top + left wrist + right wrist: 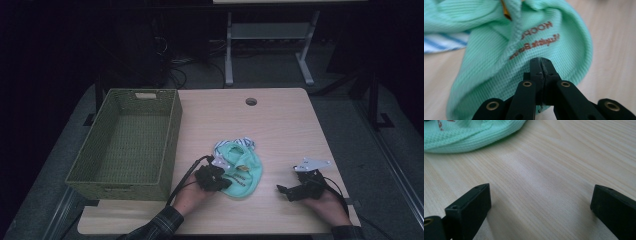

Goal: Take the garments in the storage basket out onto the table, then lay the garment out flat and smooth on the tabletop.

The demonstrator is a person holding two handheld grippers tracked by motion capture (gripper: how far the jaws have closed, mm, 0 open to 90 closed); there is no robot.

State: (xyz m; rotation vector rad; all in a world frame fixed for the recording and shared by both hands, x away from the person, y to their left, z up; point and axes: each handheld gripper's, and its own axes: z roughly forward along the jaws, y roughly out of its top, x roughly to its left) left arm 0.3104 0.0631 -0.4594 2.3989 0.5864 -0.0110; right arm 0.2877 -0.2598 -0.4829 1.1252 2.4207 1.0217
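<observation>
Tongs [541, 65] pinch cloth [499, 65] — lettering blurred.

Green wicker basket [170, 135] on table [280, 125] left edge; round grommet hole [251, 102].

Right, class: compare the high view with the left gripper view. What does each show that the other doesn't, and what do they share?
High view alone: the green woven basket at the table's left, the round cable hole, the right gripper with its jaws apart over bare wood, and both of the person's hands.
Left gripper view alone: the brown lettering on the fabric, its waffle knit, and the left gripper with its jaws closed on a fold.
Both: the mint green garment with a blue-striped part, on the light wooden table.
</observation>
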